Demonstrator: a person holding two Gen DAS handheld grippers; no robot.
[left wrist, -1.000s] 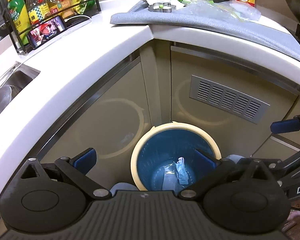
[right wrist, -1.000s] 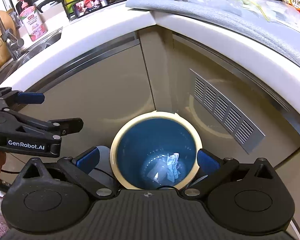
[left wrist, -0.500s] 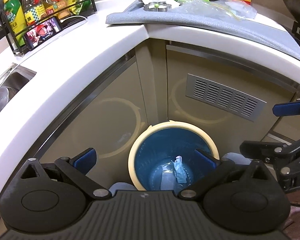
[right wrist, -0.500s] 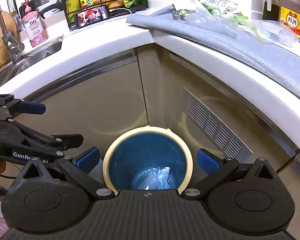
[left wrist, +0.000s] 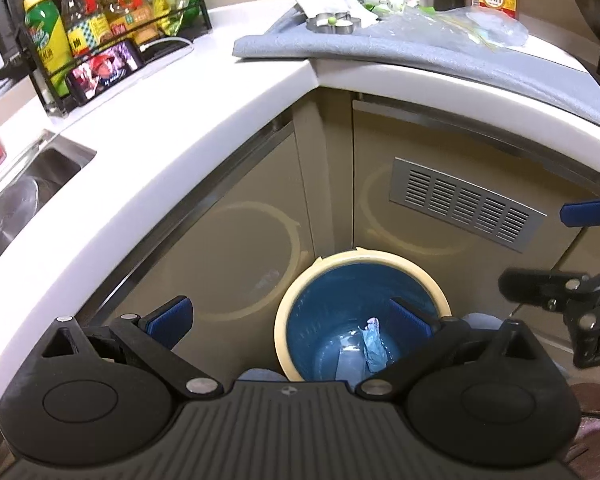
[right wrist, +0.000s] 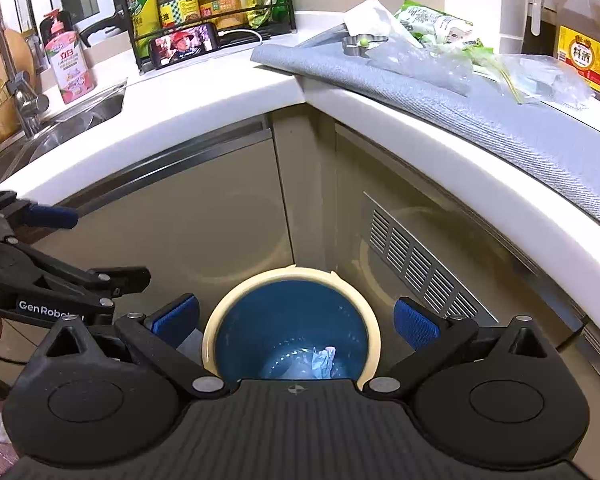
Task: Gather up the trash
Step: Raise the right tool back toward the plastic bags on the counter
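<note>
Trash already lies in the round bin (left wrist: 362,316), a cream-rimmed tub with a glossy blue liner, tucked on the floor into the inner corner where two beige cabinet fronts meet. A crumpled pale wrapper (left wrist: 374,344) sits at its bottom. More litter waits above on the white countertop (right wrist: 204,100): crinkled clear plastic bags (right wrist: 424,62) and a green printed packet (right wrist: 432,20), spread over a grey woven mat (right wrist: 480,116) that drapes past the counter edge. Both tongs hang over the bin mouth with nothing between them. The left gripper (left wrist: 288,318) and right gripper (right wrist: 296,318) each stand spread wide, blue ribbed pads apart, likely because a piece has just been dropped and the rest is yet to be fetched
</note>
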